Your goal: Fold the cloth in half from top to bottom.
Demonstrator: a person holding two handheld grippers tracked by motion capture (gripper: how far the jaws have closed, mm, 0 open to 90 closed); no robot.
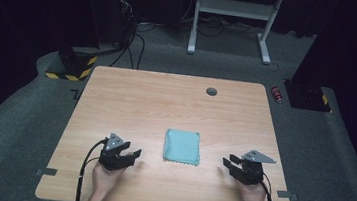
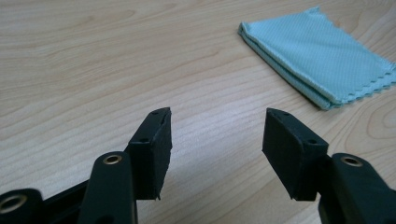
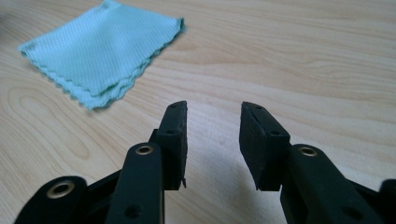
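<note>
A light blue cloth point(image 1: 182, 146), folded into a square, lies flat near the middle of the wooden table point(image 1: 166, 104). My left gripper point(image 1: 132, 152) rests low over the table to the cloth's left, its jaws open and empty. In the left gripper view the cloth point(image 2: 322, 53) lies ahead to the upper right of the gripper point(image 2: 217, 133). To the right of the cloth, my right gripper point(image 1: 226, 162) is also open with nothing between its pads. The right gripper view has the cloth point(image 3: 100, 51) at the upper left, apart from the gripper point(image 3: 214, 126).
A small dark round cap point(image 1: 211, 91) sits in the table near its far edge. Beyond the table are a white desk frame point(image 1: 233, 16), dark stands and cables on grey carpet. Tape tabs point(image 1: 46, 171) mark the table's front corners.
</note>
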